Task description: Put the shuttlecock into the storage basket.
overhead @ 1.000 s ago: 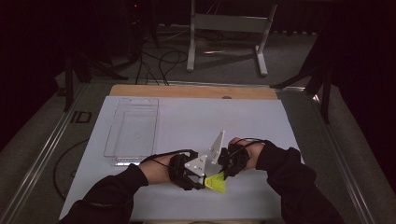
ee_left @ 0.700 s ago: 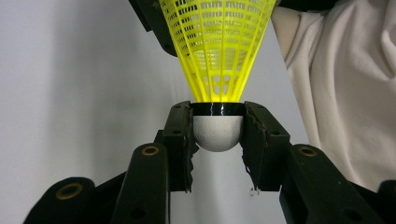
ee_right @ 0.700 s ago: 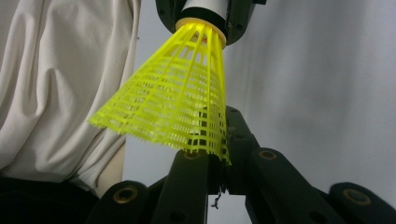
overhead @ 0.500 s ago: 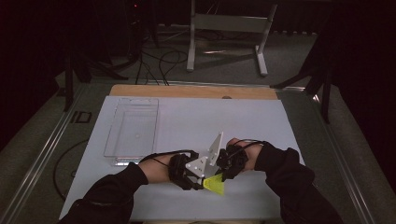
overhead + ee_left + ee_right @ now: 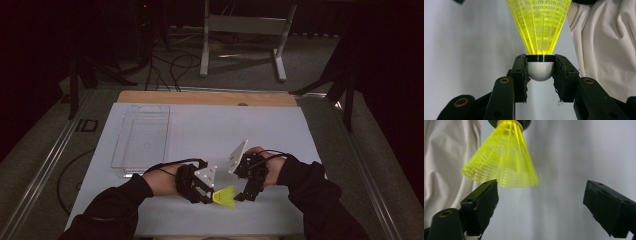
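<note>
The yellow shuttlecock (image 5: pixel 539 27) is clamped at its cork by the left claw (image 5: pixel 540 72). The right claw (image 5: pixel 540 202) has just been opened wide and nothing is gripped by it; a handover appears completed.

Your left gripper (image 5: pixel 212 192) holds the shuttlecock (image 5: pixel 225 196) at the table's (image 5: pixel 200 125) near edge, skirt pointing right toward your right gripper (image 5: pixel 245 194), just beside it. The tray (image 5: pixel 142 140) lies behind and to the left, well apart.
</note>
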`<action>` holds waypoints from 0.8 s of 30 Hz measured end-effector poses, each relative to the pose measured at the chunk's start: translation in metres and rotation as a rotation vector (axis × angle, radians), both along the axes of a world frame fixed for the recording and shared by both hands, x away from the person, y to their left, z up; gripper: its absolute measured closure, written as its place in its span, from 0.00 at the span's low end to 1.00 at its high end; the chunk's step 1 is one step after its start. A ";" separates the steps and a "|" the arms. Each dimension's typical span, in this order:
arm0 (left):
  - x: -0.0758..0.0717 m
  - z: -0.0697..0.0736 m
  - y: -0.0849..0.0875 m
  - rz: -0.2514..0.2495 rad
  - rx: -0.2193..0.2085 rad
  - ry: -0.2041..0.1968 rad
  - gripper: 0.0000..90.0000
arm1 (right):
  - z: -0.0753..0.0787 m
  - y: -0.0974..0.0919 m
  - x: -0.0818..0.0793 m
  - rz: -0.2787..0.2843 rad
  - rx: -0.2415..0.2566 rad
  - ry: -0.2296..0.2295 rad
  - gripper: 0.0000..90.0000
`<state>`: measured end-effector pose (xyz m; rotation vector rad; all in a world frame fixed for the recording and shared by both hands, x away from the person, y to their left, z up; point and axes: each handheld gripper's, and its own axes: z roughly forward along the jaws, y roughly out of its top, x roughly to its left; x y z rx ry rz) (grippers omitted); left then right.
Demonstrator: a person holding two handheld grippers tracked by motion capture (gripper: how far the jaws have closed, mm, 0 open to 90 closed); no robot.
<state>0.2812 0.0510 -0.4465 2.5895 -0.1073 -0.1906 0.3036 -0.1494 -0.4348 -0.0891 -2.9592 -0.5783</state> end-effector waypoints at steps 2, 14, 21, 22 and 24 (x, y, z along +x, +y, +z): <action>0.001 0.001 0.002 0.008 0.004 0.022 0.73 | -0.001 -0.003 0.001 -0.006 0.009 -0.007 0.13; 0.009 0.009 0.018 0.085 0.008 0.060 0.73 | 0.002 -0.027 -0.002 -0.079 0.115 -0.060 0.11; 0.015 0.016 0.030 0.119 0.011 0.074 0.73 | 0.000 -0.040 -0.006 -0.137 0.164 -0.086 0.11; 0.016 0.017 0.031 0.121 0.018 0.067 0.73 | 0.000 -0.042 -0.006 -0.146 0.168 -0.088 0.11; 0.016 0.017 0.031 0.121 0.018 0.067 0.73 | -0.001 -0.043 -0.006 -0.147 0.172 -0.089 0.11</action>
